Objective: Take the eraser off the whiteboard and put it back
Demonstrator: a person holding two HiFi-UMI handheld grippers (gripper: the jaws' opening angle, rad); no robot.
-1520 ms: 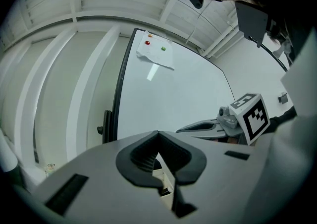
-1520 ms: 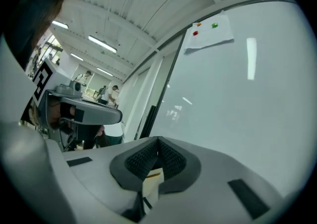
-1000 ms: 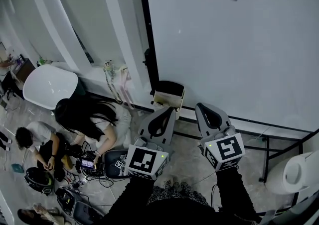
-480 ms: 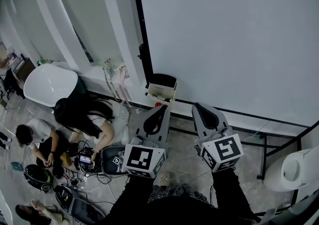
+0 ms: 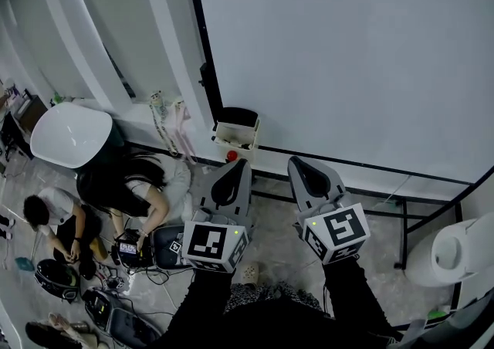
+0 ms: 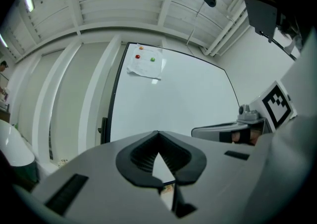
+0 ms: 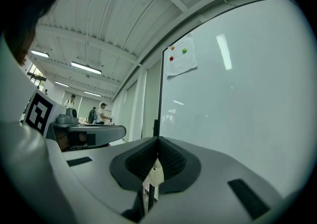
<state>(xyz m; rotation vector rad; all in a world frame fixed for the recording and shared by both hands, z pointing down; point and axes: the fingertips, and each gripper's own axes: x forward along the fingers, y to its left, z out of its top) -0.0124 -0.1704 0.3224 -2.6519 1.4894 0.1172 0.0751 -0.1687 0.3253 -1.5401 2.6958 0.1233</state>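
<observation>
Jaws of left gripper (image 5: 238, 166) and right gripper (image 5: 296, 164) closed, empty, facing whiteboard (image 5: 347, 54).

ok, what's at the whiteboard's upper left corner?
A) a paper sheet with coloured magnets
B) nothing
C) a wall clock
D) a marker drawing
A: a paper sheet hangs at the upper left of the whiteboard, with three small coloured magnets on it.
</observation>
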